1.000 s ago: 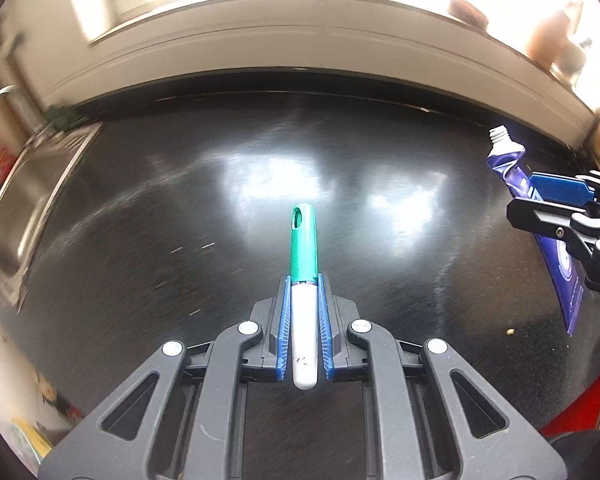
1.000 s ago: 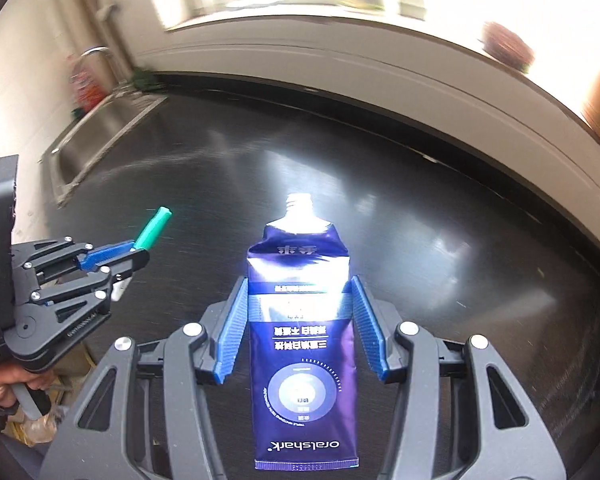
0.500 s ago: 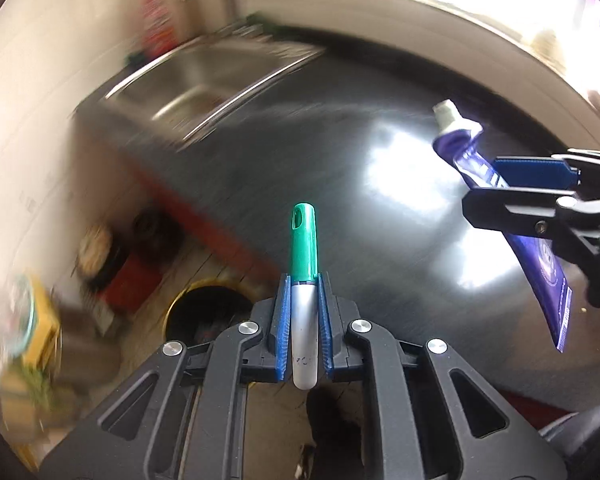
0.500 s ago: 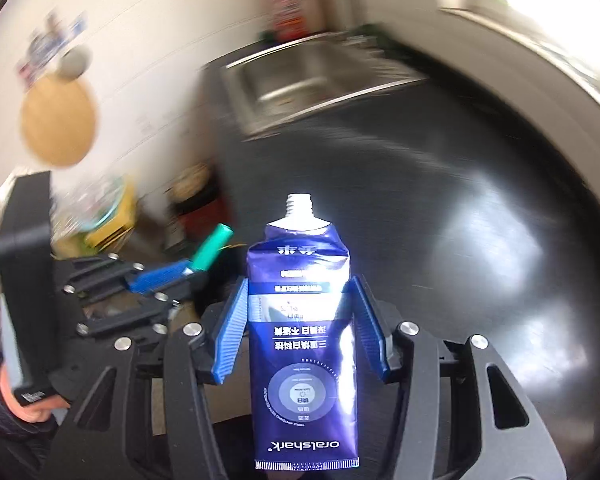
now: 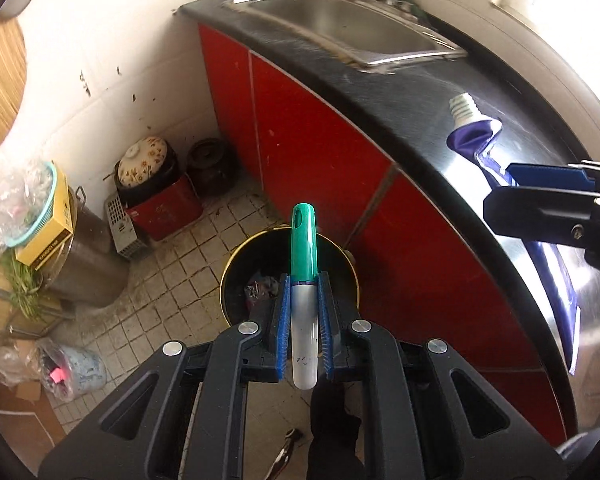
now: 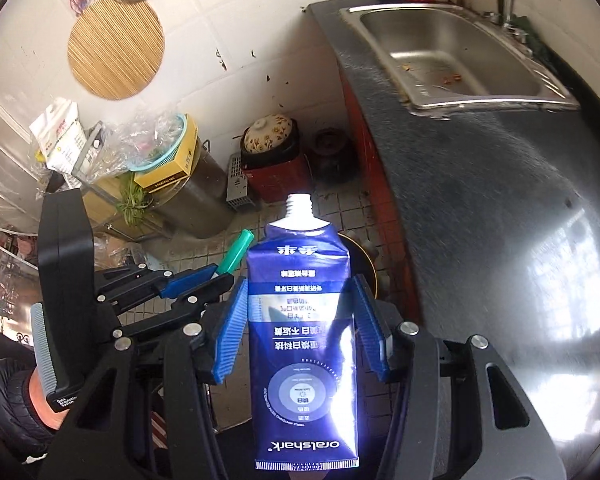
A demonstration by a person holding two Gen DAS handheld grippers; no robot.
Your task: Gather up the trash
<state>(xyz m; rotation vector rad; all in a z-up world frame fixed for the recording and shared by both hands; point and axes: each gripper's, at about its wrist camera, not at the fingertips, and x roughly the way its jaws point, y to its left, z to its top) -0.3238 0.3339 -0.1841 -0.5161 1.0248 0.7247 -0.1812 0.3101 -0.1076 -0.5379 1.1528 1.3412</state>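
My left gripper is shut on a marker with a green cap and a silver body. It hangs above a round black trash bin with a gold rim on the tiled floor. My right gripper is shut on a flattened blue toothpaste tube with no cap, over the counter's edge. The tube and right gripper show at the right of the left wrist view. The left gripper and marker show at the left of the right wrist view. The bin is mostly hidden behind the tube.
A black countertop with red cabinet fronts runs along the right, with a steel sink at its far end. On the floor by the wall stand a floral-lidded pot on a red box, a metal drum and bags.
Both grippers have swung left, away from the countertop and out over the floor. The marker is now above the trash bin. Both keep their hold.
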